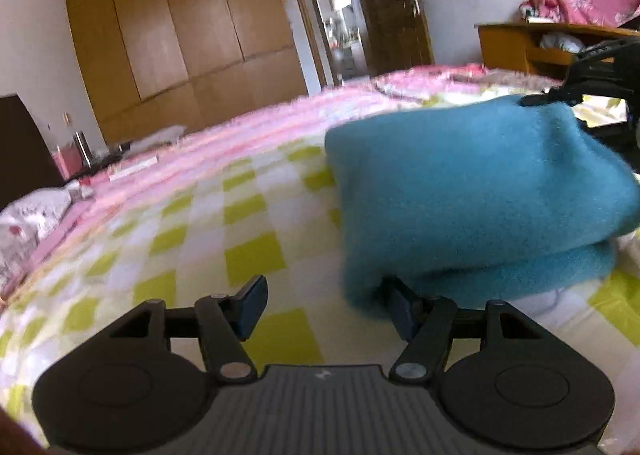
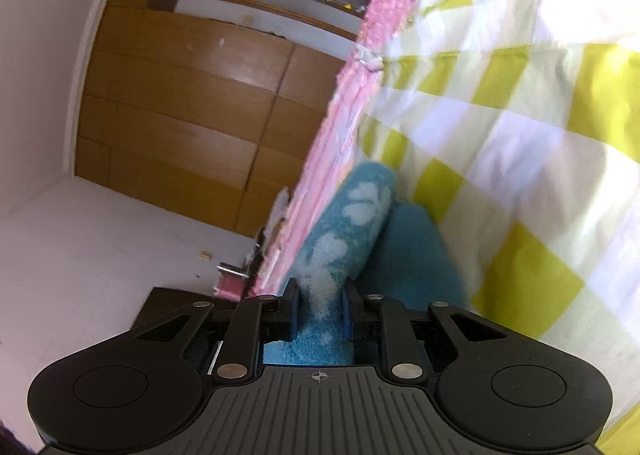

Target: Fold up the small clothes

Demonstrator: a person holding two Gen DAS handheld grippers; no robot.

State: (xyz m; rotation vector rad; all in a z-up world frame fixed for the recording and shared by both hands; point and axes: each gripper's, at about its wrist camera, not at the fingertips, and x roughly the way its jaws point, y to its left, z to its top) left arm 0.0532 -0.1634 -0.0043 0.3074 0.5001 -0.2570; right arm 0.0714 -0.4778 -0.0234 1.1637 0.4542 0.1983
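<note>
A fuzzy teal sock lies folded over on the green-and-white checked bed sheet. My left gripper is open low over the sheet, its right finger touching the sock's near edge. My right gripper shows at the upper right, pinching the sock's far top edge. In the right wrist view my right gripper is shut on the teal sock, which has pale paw prints; the view is rolled sideways, with the checked sheet on the right.
A pink blanket edge borders the sheet. Wooden wardrobes and an open doorway stand behind the bed. A wooden desk with pink bedding stands at the far right. A dark cabinet is at left.
</note>
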